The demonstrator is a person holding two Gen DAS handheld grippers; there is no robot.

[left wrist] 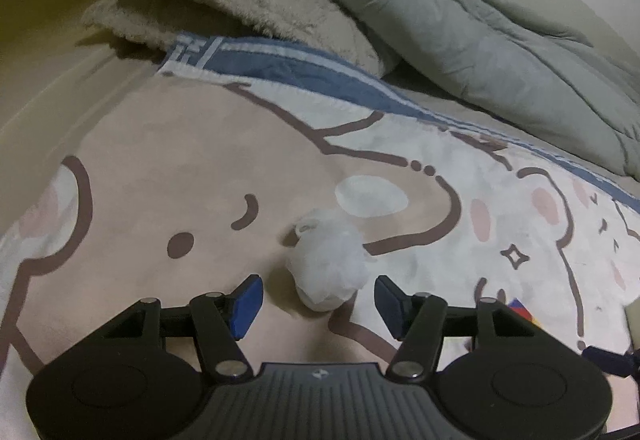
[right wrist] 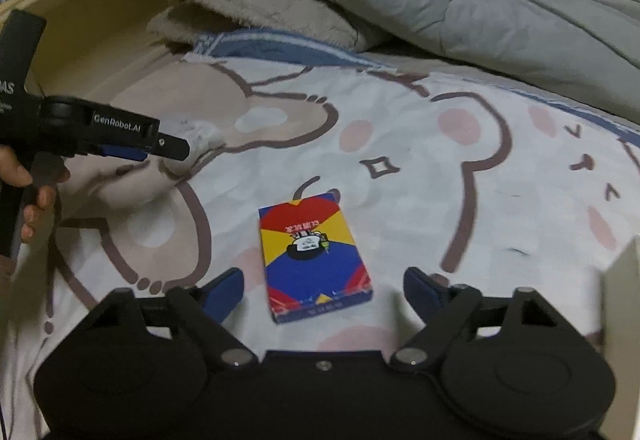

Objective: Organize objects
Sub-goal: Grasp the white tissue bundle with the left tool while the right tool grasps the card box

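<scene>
A crumpled white plastic wad (left wrist: 326, 264) lies on the cartoon bear bedsheet (left wrist: 160, 168). My left gripper (left wrist: 320, 300) is open around its near end, with a blue pad (left wrist: 248, 298) on either side and a small gap to each. In the right wrist view the left gripper (right wrist: 172, 148) reaches in from the left over the same white wad (right wrist: 206, 138). A red, yellow and blue card box (right wrist: 316, 260) lies flat on the sheet (right wrist: 420, 180). My right gripper (right wrist: 324, 292) is open, its fingers wide on both sides of the box's near end and not touching it.
A folded grey-green quilt (left wrist: 460, 40) and a beige fleecy blanket (left wrist: 240, 4) are piled at the back of the bed. A wooden bed frame (right wrist: 100, 0) runs along the far left. A person's hand (right wrist: 36, 192) holds the left gripper's handle. A corner of the card box (left wrist: 520, 306) shows at right.
</scene>
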